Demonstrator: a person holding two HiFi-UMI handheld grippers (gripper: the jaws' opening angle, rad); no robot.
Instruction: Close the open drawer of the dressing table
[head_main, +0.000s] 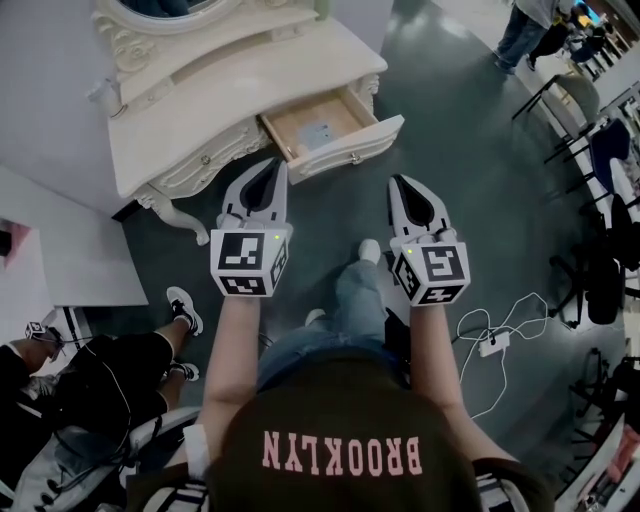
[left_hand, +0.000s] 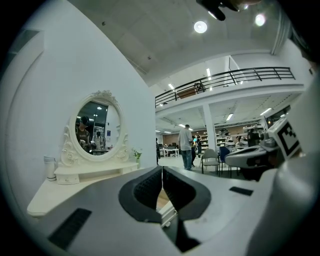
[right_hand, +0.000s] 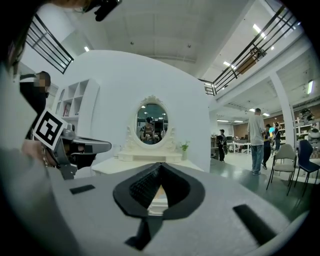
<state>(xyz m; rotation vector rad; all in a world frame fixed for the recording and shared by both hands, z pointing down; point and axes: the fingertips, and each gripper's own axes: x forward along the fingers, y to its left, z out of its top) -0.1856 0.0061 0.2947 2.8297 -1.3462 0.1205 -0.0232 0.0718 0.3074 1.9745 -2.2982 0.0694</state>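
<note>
Left gripper (head_main: 270, 165): jaws pressed together, nothing between them, tip just short of the drawer (head_main: 350, 150) front. Right gripper (head_main: 400, 183): also closed and empty, off to the drawer's right. The drawer stands pulled out of the dressing table (head_main: 250, 85), oval mirror (left_hand: 98, 124) behind.

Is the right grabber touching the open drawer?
Apart. In the head view, a strip of dark floor shows between the shut tips of the right gripper and the front panel of the drawer.
</note>
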